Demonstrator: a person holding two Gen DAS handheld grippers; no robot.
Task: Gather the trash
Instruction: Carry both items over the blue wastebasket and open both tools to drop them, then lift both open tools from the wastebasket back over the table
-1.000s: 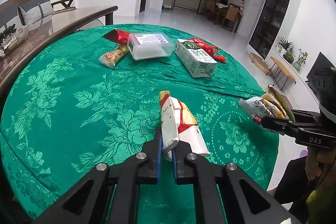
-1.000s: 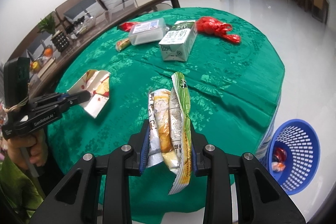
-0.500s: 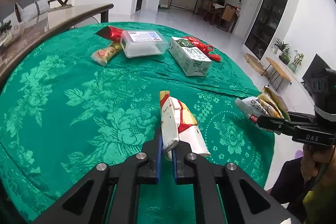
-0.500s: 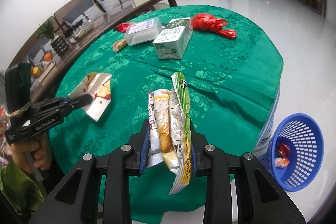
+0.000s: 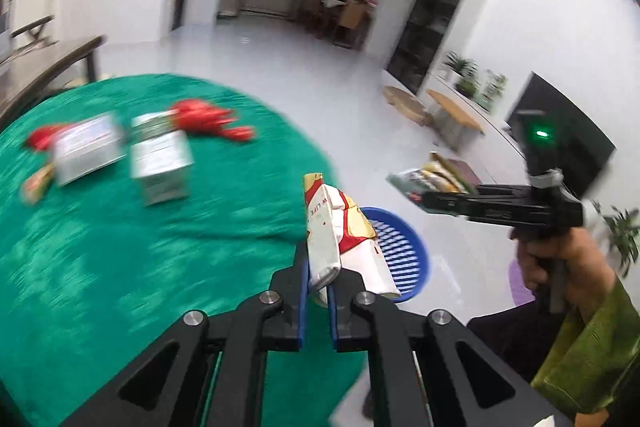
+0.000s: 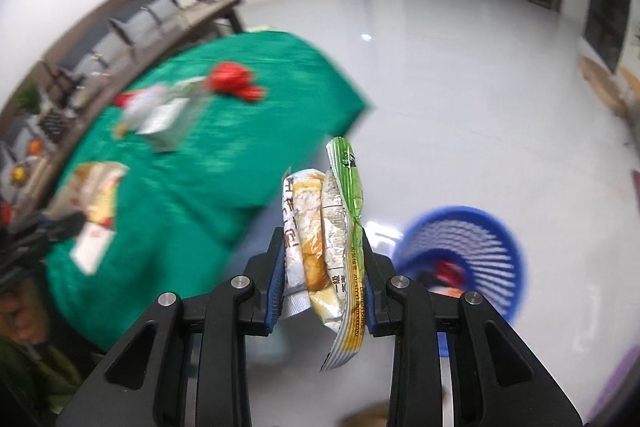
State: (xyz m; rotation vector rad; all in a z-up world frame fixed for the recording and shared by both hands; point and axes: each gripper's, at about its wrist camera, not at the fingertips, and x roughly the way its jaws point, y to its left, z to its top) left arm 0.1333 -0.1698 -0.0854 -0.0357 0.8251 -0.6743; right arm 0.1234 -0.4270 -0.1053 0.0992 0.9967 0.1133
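**Two full grips, one small target on the floor**

Your left gripper (image 5: 318, 291) pinches a flattened white, red and yellow paper carton (image 5: 340, 239) by its lower end; most of it stands free above the blue pads. Your right gripper (image 6: 324, 279) is clamped on a bundle of crinkled snack wrappers (image 6: 324, 231), white, orange and green, stacked side by side between the pads.

The blue plastic slatted basket (image 6: 480, 251) stands on the white floor just beside the edge of the round table with the green patterned cloth (image 5: 120, 247), and already holds some scraps.

Risks, as I judge them:
- Let go before either load is squarely above the basket and the light wrappers flutter past its rim onto the floor.
- The bundle is several loose pieces; an outer one, such as the long green wrapper, may slip out on the way to the basket.
- Your two hands converge on the basket; they may knock together.
- Farther from the basket, a milk carton, a clear box and a red bag sit on the cloth, uncollected.
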